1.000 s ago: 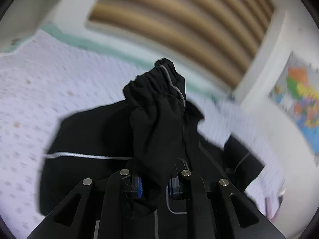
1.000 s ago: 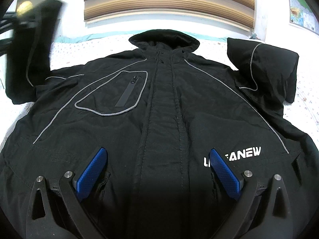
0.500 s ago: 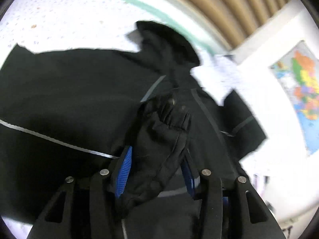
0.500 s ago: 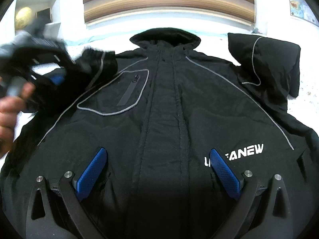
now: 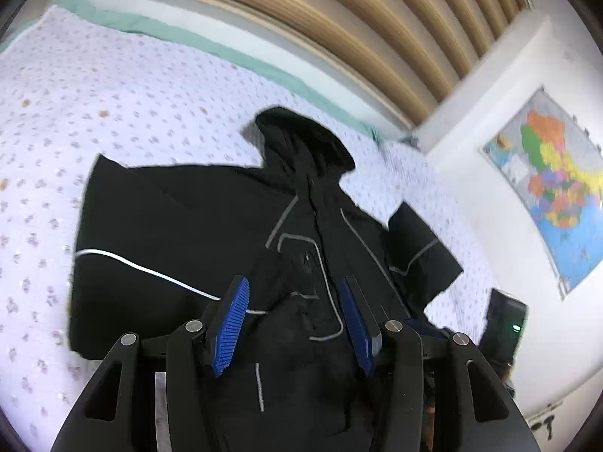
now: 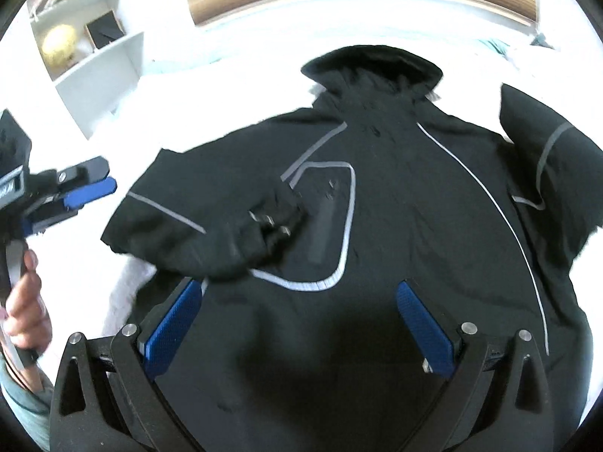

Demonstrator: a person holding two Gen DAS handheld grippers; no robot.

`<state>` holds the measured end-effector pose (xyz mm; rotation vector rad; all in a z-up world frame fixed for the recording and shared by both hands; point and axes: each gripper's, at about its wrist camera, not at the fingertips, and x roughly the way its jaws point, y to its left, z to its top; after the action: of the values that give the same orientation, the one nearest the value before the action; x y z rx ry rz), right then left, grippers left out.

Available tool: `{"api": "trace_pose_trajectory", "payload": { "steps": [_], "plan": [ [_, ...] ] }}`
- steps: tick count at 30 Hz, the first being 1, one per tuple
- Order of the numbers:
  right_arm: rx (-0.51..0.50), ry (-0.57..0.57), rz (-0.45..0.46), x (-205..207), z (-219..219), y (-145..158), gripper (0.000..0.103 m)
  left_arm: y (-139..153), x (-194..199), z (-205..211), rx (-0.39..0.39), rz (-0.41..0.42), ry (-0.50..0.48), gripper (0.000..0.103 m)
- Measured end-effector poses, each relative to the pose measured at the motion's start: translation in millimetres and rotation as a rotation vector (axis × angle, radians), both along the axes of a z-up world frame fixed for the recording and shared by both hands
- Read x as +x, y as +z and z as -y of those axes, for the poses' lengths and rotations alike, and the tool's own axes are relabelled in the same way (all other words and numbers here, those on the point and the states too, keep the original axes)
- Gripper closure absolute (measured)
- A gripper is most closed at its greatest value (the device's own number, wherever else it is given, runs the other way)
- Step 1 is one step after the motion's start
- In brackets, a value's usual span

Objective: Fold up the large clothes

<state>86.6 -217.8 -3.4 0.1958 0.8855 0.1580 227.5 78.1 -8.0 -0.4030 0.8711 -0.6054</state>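
Both grippers' blue-padded fingers (image 6: 171, 324) are hanging spread and empty over the black hooded jacket (image 6: 395, 196), its left sleeve (image 6: 211, 222) lying folded across the chest.

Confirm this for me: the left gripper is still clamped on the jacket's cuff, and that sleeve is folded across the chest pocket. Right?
Not quite. The left gripper has let go: the right wrist view shows it open, off to the side, clear of the jacket. The sleeve does lie folded, its cuff at the chest pocket.
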Motion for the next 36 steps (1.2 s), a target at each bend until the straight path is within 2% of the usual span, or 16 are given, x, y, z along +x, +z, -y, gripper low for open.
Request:
{"api": "trace_pose_trajectory", "payload": {
  "steps": [1, 3, 7, 9, 10, 11, 12, 14, 17, 20, 23, 24, 26, 30, 32, 36],
  "plan": [
    [0.029, 0.004, -0.005, 7.0, -0.6, -2.2, 0.000, 2.8, -2.3, -6.7, 0.007, 0.004, 0.015, 0.052],
    [0.158, 0.004, -0.063, 27.1, 2.0, -17.2, 0.001, 9.9, -6.1, -19.7, 0.061, 0.007, 0.050, 0.052],
    [0.333, -0.012, -0.192, 72.0, -3.5, -59.2, 0.012, 30.3, -18.3, -51.0, 0.136, 0.012, 0.109, 0.052],
    [0.393, 0.000, -0.214, 88.4, -14.2, -74.4, 0.023, 37.0, -23.8, -63.5, 0.197, 0.019, 0.144, 0.052],
    [0.397, 0.010, -0.217, 93.3, -18.7, -78.9, 0.039, 37.9, -24.8, -66.9, 0.223, 0.019, 0.160, 0.052],
    [0.398, 0.023, -0.223, 99.3, -25.7, -83.1, 0.048, 36.5, -24.0, -68.2, 0.240, 0.015, 0.171, 0.052],
    [0.377, 0.015, -0.215, 102.4, -31.2, -82.1, 0.050, 34.4, -22.5, -69.0, 0.243, 0.009, 0.174, 0.052],
    [0.351, 0.001, -0.167, 102.0, -29.8, -71.1, 0.066, 31.4, -17.4, -66.6, 0.247, -0.001, 0.183, 0.052],
    [0.272, -0.028, -0.046, 95.1, -9.8, -29.3, 0.068, 31.2, -4.0, -53.8, 0.246, -0.001, 0.174, 0.052],
    [0.179, -0.081, 0.075, 86.0, 31.8, 22.6, 0.068, 33.0, 15.4, -27.5, 0.207, -0.011, 0.131, 0.052],
    [0.078, -0.128, 0.132, 78.0, 68.2, 52.9, 0.068, 37.2, 31.6, 13.3, 0.205, -0.005, 0.077, 0.052],
    [0.015, -0.163, 0.155, 73.7, 85.1, 62.7, 0.068, 37.2, 35.7, 28.6, 0.214, 0.006, 0.060, 0.052],
    [-0.057, -0.206, 0.167, 70.0, 109.9, 69.1, 0.068, 29.0, 45.1, 55.2, 0.228, 0.013, 0.035, 0.052],
    [-0.152, -0.263, 0.118, 68.7, 156.0, 49.8, 0.068, -19.4, 70.7, 95.2, 0.239, -0.071, 0.014, 0.052],
    [-0.191, -0.284, 0.058, 78.9, 170.0, 19.3, 0.068, -48.3, 79.4, 105.8, 0.261, -0.115, 0.008, 0.052],
    [-0.181, -0.298, -0.062, 91.2, 189.2, -39.3, 0.068, -110.0, 89.4, 116.0, 0.320, -0.187, 0.012, 0.052]
  ]
}}
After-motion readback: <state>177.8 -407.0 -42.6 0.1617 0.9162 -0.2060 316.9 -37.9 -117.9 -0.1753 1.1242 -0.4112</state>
